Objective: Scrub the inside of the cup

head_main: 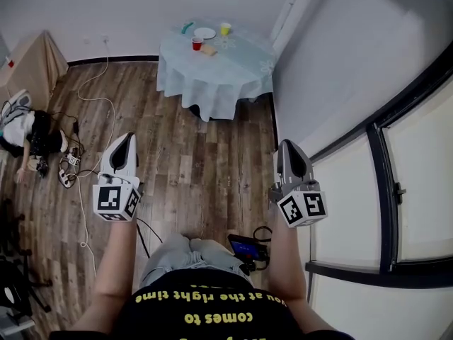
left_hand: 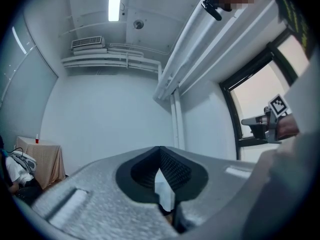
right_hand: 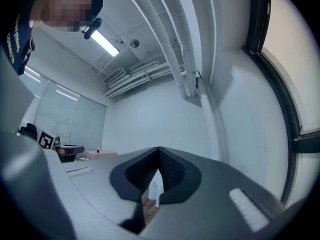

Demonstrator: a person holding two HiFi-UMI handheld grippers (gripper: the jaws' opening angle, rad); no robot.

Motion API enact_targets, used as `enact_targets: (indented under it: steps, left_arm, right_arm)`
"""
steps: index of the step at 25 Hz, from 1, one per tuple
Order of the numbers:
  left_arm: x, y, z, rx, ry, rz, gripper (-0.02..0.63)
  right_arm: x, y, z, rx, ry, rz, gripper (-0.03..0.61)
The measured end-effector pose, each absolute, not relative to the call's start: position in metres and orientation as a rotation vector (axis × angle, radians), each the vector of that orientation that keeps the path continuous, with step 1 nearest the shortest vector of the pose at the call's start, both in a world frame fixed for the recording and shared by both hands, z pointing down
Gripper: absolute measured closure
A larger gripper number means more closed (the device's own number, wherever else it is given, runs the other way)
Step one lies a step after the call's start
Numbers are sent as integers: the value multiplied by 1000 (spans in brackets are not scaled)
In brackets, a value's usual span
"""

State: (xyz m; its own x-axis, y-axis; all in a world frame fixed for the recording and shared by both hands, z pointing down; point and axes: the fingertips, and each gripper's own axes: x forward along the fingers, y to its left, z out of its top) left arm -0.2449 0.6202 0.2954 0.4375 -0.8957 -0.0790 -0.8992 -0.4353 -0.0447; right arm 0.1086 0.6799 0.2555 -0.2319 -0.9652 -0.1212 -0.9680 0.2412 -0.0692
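Draped surface (head_main: 212, 80) across the wood floor (head_main: 191, 161) (red cup (head_main: 197, 44) on it); left claw (head_main: 125, 139) and right claw (head_main: 289, 147) closed, empty.

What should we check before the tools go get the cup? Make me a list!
1. The left tool is empty: ok, its jaws are together with nothing between them.
2. The right tool is empty: ok, its jaws are together with nothing between them.
3. Cups in sight: ok, a red cup and a yellow cup stand on the table.
4. Table within reach: not ok, it stands far across the wooden floor.
5. Scrubber ready: cannot tell, the tan thing beside the red cup is too small to name.
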Motion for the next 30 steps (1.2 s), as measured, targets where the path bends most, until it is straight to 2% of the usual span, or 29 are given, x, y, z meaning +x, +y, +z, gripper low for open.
enact_targets:
  steps: [16, 30]
  left_arm:
    - [-235, 594, 297, -2602, 1666, 108, 612]
    - [-214, 477, 307, -2676, 1552, 108, 612]
  right_arm:
    - [103, 635, 274, -1763, 2464, -23, 574]
    - [111, 544, 275, -1850, 2432, -6, 574]
